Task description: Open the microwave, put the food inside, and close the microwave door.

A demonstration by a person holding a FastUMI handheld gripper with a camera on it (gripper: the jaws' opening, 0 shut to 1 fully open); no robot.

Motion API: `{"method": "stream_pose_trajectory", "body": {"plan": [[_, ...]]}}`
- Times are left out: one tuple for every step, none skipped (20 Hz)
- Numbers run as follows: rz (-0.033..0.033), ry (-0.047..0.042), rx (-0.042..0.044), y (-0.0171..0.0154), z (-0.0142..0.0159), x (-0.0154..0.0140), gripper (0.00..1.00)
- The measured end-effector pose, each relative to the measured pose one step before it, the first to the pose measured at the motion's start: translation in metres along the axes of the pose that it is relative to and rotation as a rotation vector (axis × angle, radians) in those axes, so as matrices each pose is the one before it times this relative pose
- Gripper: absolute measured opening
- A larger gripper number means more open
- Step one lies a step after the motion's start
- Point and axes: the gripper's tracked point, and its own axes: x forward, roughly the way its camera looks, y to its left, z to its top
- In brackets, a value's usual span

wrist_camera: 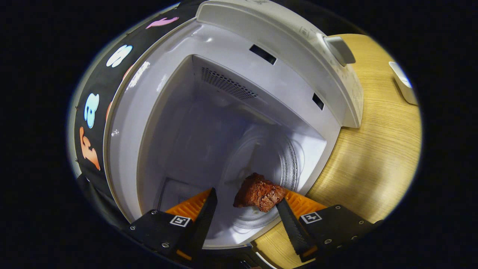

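Item: meat, one brown seared chunk. It sat between the tips of the tongs, close against the right finger and clear of the left finger. Whether the right finger touched it could not be told. It appeared over the near edge of the glass turntable; whether it rested on the glass or hung above it could not be told.

Tongs: fingers spread wide apart, not clamped on the meat, tips reaching just inside the oven mouth.

Microwave: white, door open, cavity seen tilted. Round ribbed turntable on the cavity floor beyond the fingers. Perforated vent grille on the far wall. Two dark latch slots in the front frame on the right side. Control panel to the right of the cavity, carrying a knob.

Desk: light wood grain, under and to the right of the microwave.

White object: at the far right of the desk, well apart from the microwave, kind not discernible.
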Motion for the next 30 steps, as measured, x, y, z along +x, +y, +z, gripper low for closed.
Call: {"method": "stream_pose_trajectory", "body": {"plan": [[-0.02450, 0.01996, -0.06259, -0.00633, 0.00018, -0.00546, 0.96], [-0.02352, 0.02760, -0.05708, -0.00724, -0.00032, -0.00755, 0.97], [-0.00650, 0.02407, -0.04041, -0.00506, -0.00090, -0.00884, 0.97], [0.00895, 0.01458, -0.02803, -0.00143, -0.00131, -0.00811, 0.98], [0.00775, 0.00622, -0.03161, -0.00201, 0.00070, -0.00860, 0.98], [0.00767, -0.00242, -0.03600, -0.00243, 0.00182, -0.00935, 0.98], [0.00799, -0.00378, -0.03296, -0.00025, 0.00130, -0.01251, 0.98], [0.01337, 0.00208, -0.02932, -0.00050, -0.00006, -0.01344, 0.98], [0.01117, 0.00519, -0.03006, 0.00150, -0.00146, -0.01369, 0.98], [0.01091, 0.00887, -0.03495, 0.00008, -0.00290, -0.01313, 0.98], [0.01020, 0.00683, -0.03758, 0.00152, -0.00535, -0.01378, 0.98], [0.00991, 0.00259, -0.03426, 0.00121, -0.00460, -0.01360, 0.98], [0.01451, 0.00305, -0.02990, 0.00352, -0.00536, -0.01413, 0.98], [0.00896, 0.00002, -0.02027, 0.00263, -0.00512, -0.01445, 0.98], [0.00573, -0.00001, -0.01421, 0.00028, -0.00463, -0.01919, 0.98], [0.00501, -0.00413, -0.00756, 0.00186, -0.00474, -0.01124, 0.98], [0.00202, -0.00644, -0.01088, -0.00017, -0.00512, -0.01268, 0.98], [0.00172, -0.00842, -0.01970, -0.00103, -0.00476, -0.00926, 0.97], [-0.01493, -0.00518, -0.02730, -0.00630, -0.00476, -0.00819, 0.96], [-0.01339, -0.00503, -0.01963, -0.00512, -0.00572, -0.00864, 0.95], [-0.00560, -0.00113, -0.00584, -0.00121, -0.00708, -0.00778, 0.92], [0.00430, 0.00291, -0.00371, 0.00186, -0.00901, -0.00577, 0.88], [-0.00395, 0.00688, -0.00547, -0.00015, -0.00998, -0.00588, 0.81], [0.00036, 0.00868, -0.00996, 0.00231, -0.01067, -0.00559, 0.77], [-0.00306, 0.01305, -0.00993, 0.00278, -0.01125, -0.00374, 0.71], [0.01165, 0.02463, -0.01202, 0.00668, -0.01422, -0.00543, 0.69], [-0.00534, 0.04663, -0.02618, 0.00403, -0.01843, -0.00214, 0.64], [0.00284, 0.04422, -0.02769, 0.00567, -0.01800, -0.00175, 0.62], [0.00945, 0.02492, -0.02855, 0.00710, -0.01314, -0.00126, 0.57], [0.00956, 0.01816, -0.02321, 0.00662, -0.00991, -0.00200, 0.55]]}}
